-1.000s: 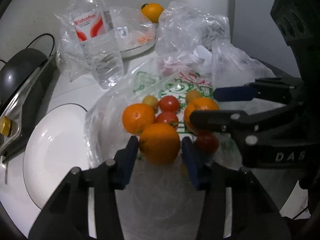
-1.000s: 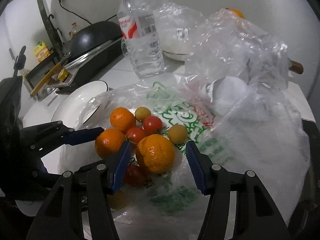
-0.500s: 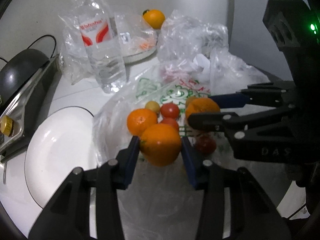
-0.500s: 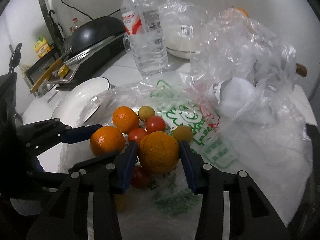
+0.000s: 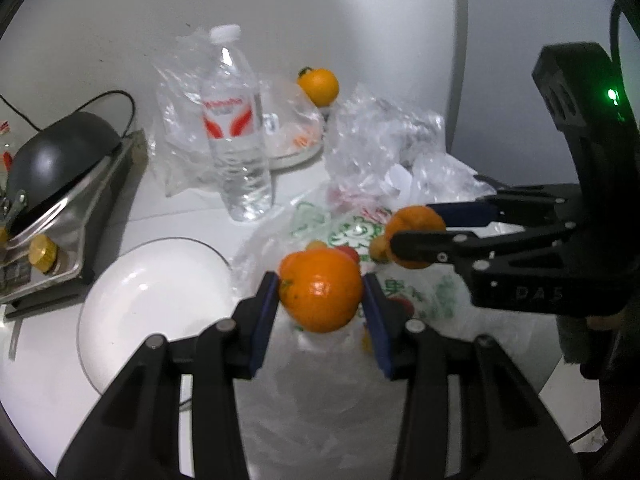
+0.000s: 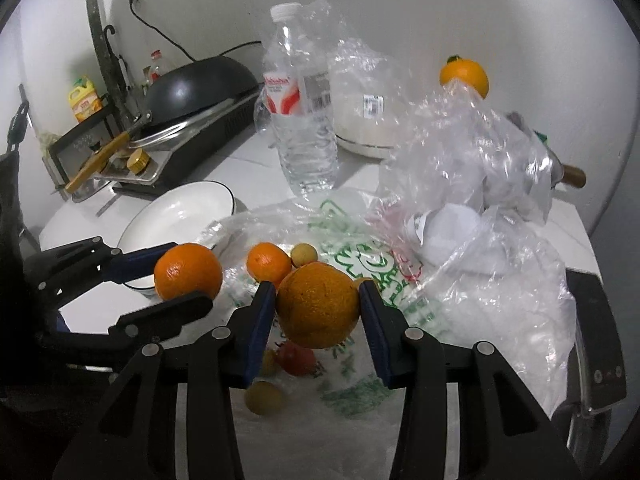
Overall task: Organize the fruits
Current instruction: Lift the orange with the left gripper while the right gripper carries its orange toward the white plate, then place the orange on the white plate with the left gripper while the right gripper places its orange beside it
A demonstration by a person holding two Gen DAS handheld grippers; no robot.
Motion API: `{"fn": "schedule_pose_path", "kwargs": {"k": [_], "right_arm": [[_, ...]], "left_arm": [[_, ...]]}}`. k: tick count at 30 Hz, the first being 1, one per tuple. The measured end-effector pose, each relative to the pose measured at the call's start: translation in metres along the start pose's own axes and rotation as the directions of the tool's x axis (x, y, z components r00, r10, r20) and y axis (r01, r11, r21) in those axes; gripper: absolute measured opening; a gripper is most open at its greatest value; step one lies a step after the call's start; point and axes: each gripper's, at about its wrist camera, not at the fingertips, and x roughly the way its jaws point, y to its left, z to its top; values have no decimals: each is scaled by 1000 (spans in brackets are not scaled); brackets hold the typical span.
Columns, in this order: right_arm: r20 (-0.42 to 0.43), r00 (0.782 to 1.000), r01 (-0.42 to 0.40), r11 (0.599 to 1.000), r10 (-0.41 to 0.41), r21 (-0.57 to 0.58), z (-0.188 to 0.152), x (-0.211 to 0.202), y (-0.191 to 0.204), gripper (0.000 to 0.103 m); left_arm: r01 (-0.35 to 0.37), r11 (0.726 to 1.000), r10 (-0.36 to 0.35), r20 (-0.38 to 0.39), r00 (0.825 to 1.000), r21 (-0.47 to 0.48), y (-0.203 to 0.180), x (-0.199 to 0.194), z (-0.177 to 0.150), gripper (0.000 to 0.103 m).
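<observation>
Left tongs (image 5: 320, 294) clamped on a large orange (image 5: 320, 290), blue pads touching both sides, fruit lifted above the printed plastic bag (image 5: 416, 292). Right tongs (image 5: 416, 236) enter from the right, closed on a second orange (image 5: 414, 224), also off the bag. Red tomato (image 5: 350, 252) and small yellowish fruit (image 5: 316, 245) partly hidden behind the held orange, on the bag. White plate (image 5: 152, 304) on the surface (image 5: 192, 216), just left of the bag. Water bottle (image 5: 236, 128) upright behind, crumpled clear bags (image 5: 384, 140) to its right. Third orange (image 5: 318, 86) at the back near the wall. Black wok (image 5: 56, 160) on a stove at far left.
</observation>
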Motion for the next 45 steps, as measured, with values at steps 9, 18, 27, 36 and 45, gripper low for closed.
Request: {"fn": "schedule_pose_path", "kwargs": {"k": [9, 18, 27, 36, 45], "right_arm": [[29, 999, 16, 999, -15, -37, 14, -5, 22, 46], [46, 999, -3, 996, 7, -86, 31, 0, 48, 46], [61, 998, -13, 989, 23, -149, 49, 8, 79, 46], [46, 997, -48, 977, 58, -209, 66, 30, 113, 46], [25, 997, -68, 970, 76, -234, 84, 57, 132, 46]], "left_arm": [[-36, 999, 37, 55, 998, -18, 26, -28, -5, 43], [-86, 995, 90, 74, 993, -54, 56, -41, -16, 43], [-147, 984, 156, 84, 984, -100, 89, -52, -18, 43], [-205, 966, 212, 31, 977, -156, 128, -38, -30, 43], [-176, 966, 177, -11, 984, -188, 153, -14, -37, 43]]}}
